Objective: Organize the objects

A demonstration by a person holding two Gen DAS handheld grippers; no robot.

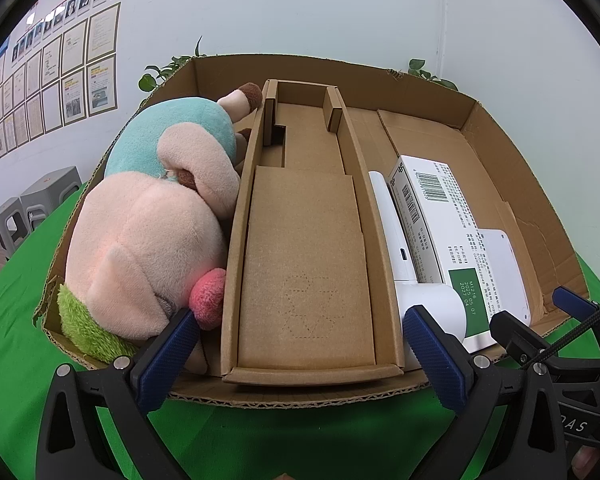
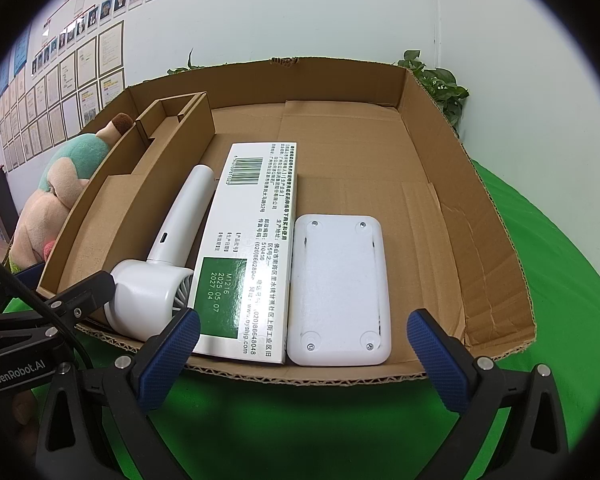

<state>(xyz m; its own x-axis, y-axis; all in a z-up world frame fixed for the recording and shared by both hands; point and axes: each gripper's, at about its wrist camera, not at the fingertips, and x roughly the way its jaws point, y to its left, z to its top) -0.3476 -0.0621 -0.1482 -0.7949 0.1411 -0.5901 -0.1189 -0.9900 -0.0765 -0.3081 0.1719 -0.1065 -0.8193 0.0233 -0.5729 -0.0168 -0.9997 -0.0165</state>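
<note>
Cardboard fills both views: a wide, shallow brown corrugated tray point(image 2: 480, 216) sits on the green-covered desk point(image 2: 560, 260), its near edge cut off behind the tongs. Inside it, a narrow brown cardboard insert box point(image 1: 306, 248) runs front to back as a divider. Left of that insert lies a pink, teal and green plush toy point(image 1: 148, 240), pressed against the tray wall; its face is turned away and its lower part is hidden by the left tongs point(image 1: 300, 356). Right of the insert, a white handheld fan point(image 2: 156, 284) lies just beside a white and green printed carton point(image 2: 248, 248), and a white rounded-rectangle device point(image 2: 338, 288) lies underside up, touching the carton's right edge. The carton's small print is mostly unreadable. The left tongs hover spread wide at the tray's near edge, holding nothing. The right tongs point(image 2: 302, 356) likewise stand agape and empty, in front of the carton and device. Green plant leaves point(image 2: 440, 84) peek from behind the tray's far wall.
</note>
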